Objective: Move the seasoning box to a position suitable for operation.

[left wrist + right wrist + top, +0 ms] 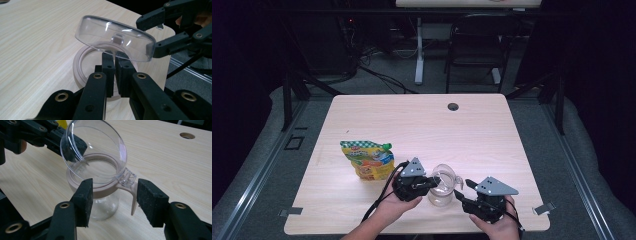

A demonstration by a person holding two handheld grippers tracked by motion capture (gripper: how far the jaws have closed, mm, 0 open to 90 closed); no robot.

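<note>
Risk first: the clear glass jar with the pinkish-beige plastic collar and hinged clear dome lid (443, 188) stands upright near the lower middle of the high view, close to the table's near edge. The left gripper (430, 183) has its jaws pressed nearly together on the front part of the collar rim, seen low centre in the left gripper view, under the raised lid (115, 37). That grip is thin and off to one side, so a pull or twist there could tip the jar or drag it toward the edge. The lid stands half open on its hinge (126, 179); it could snap back down if nudged, or the hinge could strain if forced further.

The right gripper (468, 192) is wide open and holds nothing. In the right gripper view its two pads straddle the jar: left pad (83, 201) just beside the collar, right pad just beside the beige tab that hangs down from the hinge. If it shuts as it sits, it would likely catch the tab rather than the glass body and slip. Whether the left pad already touches the collar is hard to tell.

The green and yellow printed snack pouch (368, 159) lies left of centre on the light wooden table (422, 120), well apart from the jar.
</note>
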